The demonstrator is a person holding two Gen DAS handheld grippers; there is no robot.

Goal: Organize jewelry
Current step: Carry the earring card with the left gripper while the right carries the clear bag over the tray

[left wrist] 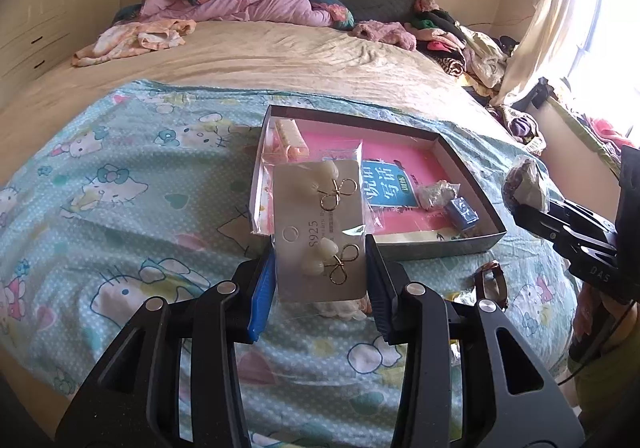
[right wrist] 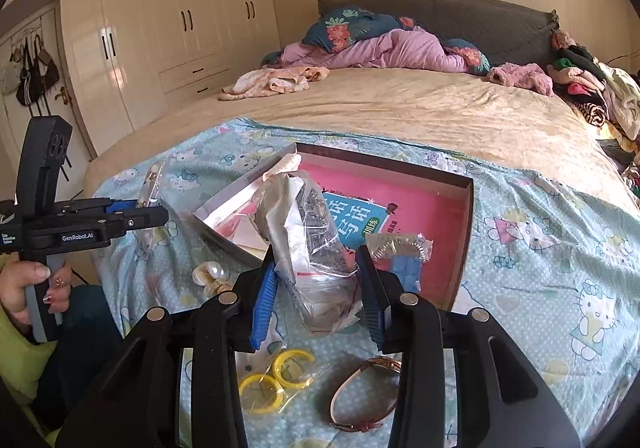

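Note:
My left gripper [left wrist: 320, 260] is shut on a grey earring card [left wrist: 320, 224] in a clear sleeve, held above the Hello Kitty cloth just in front of the shallow box [left wrist: 360, 119]. The card carries two gold-loop earrings with pale beads. My right gripper [right wrist: 316, 264] is shut on a clear zip bag [right wrist: 308, 232] of dark jewelry, held over the box's near corner [right wrist: 464, 232]. Each gripper shows in the other's view: the right gripper [left wrist: 532, 208] with its bag at the right, the left gripper [right wrist: 156, 214] with its sleeve at the left.
The pink-lined box holds a small blue box [right wrist: 404, 268], a silvery packet [right wrist: 400, 244] and a cream-pink item [left wrist: 292, 140]. On the cloth nearby lie bagged yellow hoops [right wrist: 276, 376], a brown-strap watch [right wrist: 368, 392] and pale shell beads [right wrist: 208, 276]. Clothes pile at the bed's far side.

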